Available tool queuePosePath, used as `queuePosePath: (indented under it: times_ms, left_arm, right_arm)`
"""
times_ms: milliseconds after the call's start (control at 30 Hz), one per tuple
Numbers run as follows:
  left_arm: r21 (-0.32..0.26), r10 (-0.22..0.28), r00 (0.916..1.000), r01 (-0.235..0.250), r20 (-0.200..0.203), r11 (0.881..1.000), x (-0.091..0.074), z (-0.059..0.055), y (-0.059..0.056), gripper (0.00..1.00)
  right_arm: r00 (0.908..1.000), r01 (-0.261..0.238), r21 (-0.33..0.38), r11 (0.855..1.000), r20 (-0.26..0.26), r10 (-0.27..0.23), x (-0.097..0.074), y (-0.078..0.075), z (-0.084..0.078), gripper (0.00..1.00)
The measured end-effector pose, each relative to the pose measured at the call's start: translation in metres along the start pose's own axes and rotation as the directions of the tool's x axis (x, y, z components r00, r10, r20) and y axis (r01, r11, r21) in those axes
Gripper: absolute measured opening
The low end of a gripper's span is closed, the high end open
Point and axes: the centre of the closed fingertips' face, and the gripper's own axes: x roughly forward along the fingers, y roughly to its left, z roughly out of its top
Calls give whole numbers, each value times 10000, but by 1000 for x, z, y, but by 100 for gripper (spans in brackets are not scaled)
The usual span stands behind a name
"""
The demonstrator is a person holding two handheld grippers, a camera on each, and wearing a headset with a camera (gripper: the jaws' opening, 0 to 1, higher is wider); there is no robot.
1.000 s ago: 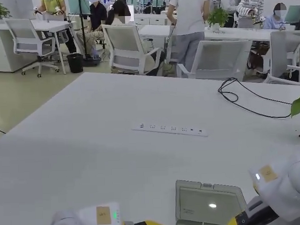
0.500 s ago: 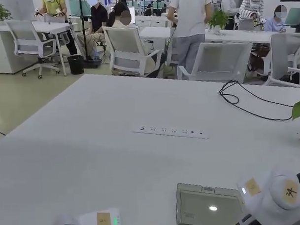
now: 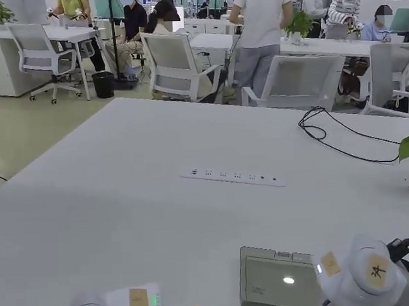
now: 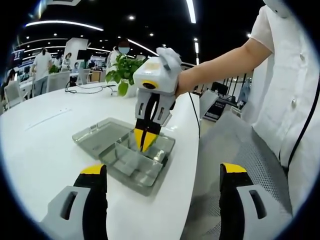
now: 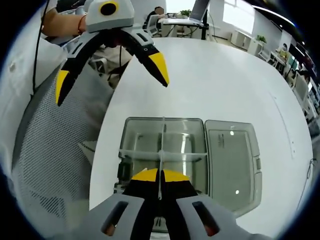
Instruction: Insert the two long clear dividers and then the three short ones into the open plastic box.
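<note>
Right hand-held gripper (image 5: pixel 160 176) has its yellow-tipped jaws pressed together on the top edge of a clear divider (image 5: pixel 162 134), which stands upright in the open plastic box (image 5: pixel 123 146) directly under the tips. The divider's long axis runs straight away from this hand-held gripper, along the line of its jaws, toward the box's far wall. A second clear divider (image 5: pixel 182 156) crosses it at a right angle just ahead of the tips, splitting the box into compartments. The hinged lid (image 5: pixel 232 160) lies flat and open on the bench (image 3: pixel 159 215), to the right of the tips in the right gripper view; the faint marking on it is too small to read. Left hand-held gripper (image 5: pixel 110 75) hangs above and beyond the box's far end with its jaws spread wide, holding nothing, and points back toward the box. In the head view, both hand-held grippers carry small tan stickers, and the right one has a round tag (image 3: pixel 378 270) with a dark mark I cannot read. Farther along the bench lie a white power strip (image 3: pixel 233 177) and a looped black cable (image 3: pixel 352 150), with office chairs (image 3: pixel 178 63) and people behind them.
</note>
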Motion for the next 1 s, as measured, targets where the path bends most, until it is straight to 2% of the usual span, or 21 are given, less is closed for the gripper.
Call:
queuePosePath:
  times_ms: [467,667,900,1000]
  left_arm:
    - [-126,75,9999,-77,-135,9999,-2,-5,2,96]
    - [-85,122,9998,-123,-125,9999,-3,-4,2,96]
    - [-73,170,9998,-171,-139,9998,-5,-3,1,96]
    - [-78,197,9997,-198,-156,9998,-6,-4,2,96]
  right_arm:
    - [9999,41,-114,9999,-137,-42,2,0,-1,3]
    - [9998,121,-159,9998,-131,-123,2,0,-1,3]
    - [9995,253,214,9995,163,-256,0,-2,0,4]
    - [9979,347,571,9978,526,-377,-6,-4,4,7]
